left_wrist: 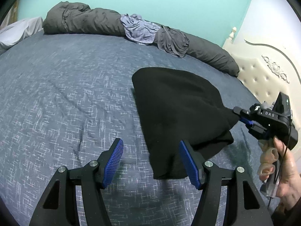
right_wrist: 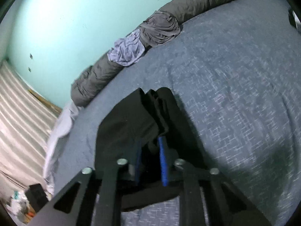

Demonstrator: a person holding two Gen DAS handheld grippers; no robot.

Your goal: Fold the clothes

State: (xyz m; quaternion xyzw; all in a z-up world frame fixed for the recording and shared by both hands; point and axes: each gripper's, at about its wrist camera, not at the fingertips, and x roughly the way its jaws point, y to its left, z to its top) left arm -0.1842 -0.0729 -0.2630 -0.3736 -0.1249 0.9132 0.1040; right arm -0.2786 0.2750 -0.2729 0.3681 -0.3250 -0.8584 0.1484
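Observation:
A black garment (left_wrist: 175, 109) lies on the blue bedspread (left_wrist: 65, 94), its right side lifted off the bed. My right gripper (left_wrist: 239, 115) is shut on the garment's right edge; in the right wrist view the black cloth (right_wrist: 135, 120) bunches between its blue pads (right_wrist: 162, 160). My left gripper (left_wrist: 151, 160) is open, wide apart, just above the garment's near left corner, holding nothing.
A rolled grey duvet (left_wrist: 90, 20) lies along the far edge with a light blue garment (left_wrist: 139, 28) and a grey garment (left_wrist: 171, 39) on it. A white pillow (left_wrist: 18, 30) is at the far left. A cream headboard (left_wrist: 263, 71) stands at right.

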